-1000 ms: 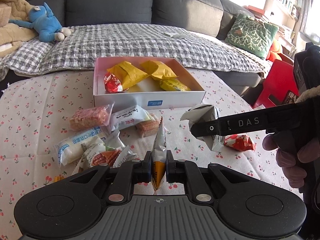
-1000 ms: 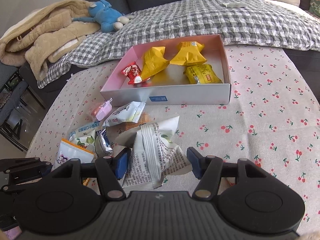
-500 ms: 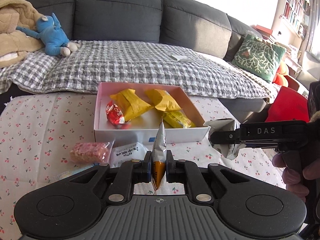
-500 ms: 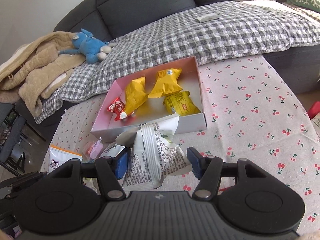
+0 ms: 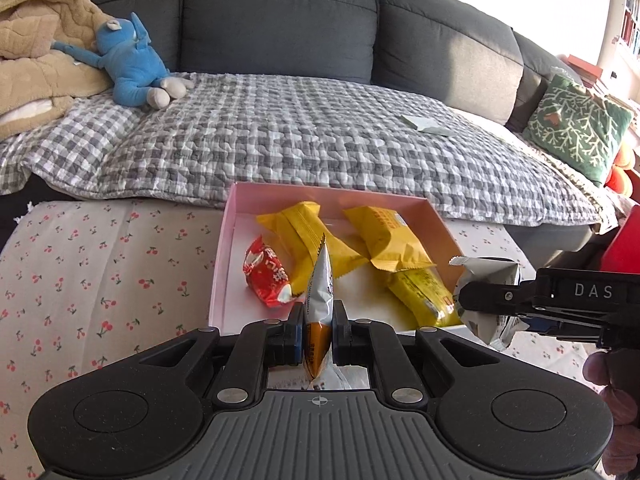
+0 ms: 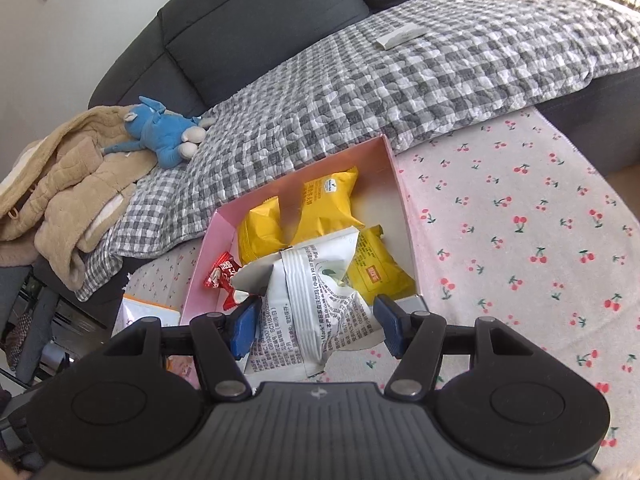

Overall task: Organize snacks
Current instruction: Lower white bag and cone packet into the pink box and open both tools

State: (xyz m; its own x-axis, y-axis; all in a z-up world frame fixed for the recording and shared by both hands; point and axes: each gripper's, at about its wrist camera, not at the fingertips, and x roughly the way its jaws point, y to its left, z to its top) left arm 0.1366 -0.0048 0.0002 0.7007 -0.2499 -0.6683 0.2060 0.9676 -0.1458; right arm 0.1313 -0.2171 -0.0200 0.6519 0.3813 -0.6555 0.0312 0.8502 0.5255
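Note:
A pink-lined white box [image 5: 228, 240] holds three yellow snack packets [image 5: 308, 236] and a red candy packet [image 5: 266, 278]. My left gripper [image 5: 317, 330] is shut on a thin silver-and-orange sachet [image 5: 319, 308], held edge-up just before the box's near wall. My right gripper [image 6: 316, 326] is shut on a crumpled white snack packet [image 6: 310, 296], held over the box's near right corner [image 6: 414, 300]. The right gripper also shows in the left wrist view [image 5: 496, 300] with the white packet [image 5: 486, 280]. The box also shows in the right wrist view [image 6: 208, 256].
The box sits on a table with a cherry-print cloth [image 5: 80, 264]. An orange-and-white packet [image 6: 148, 308] lies left of the box. Behind is a grey sofa with a checked blanket [image 5: 300, 136], a blue plush toy [image 5: 132, 68] and a green cushion [image 5: 576, 128].
Both grippers have moved forward and up toward the box with their packets still held. The loose snacks on the cloth have dropped out of the left view.

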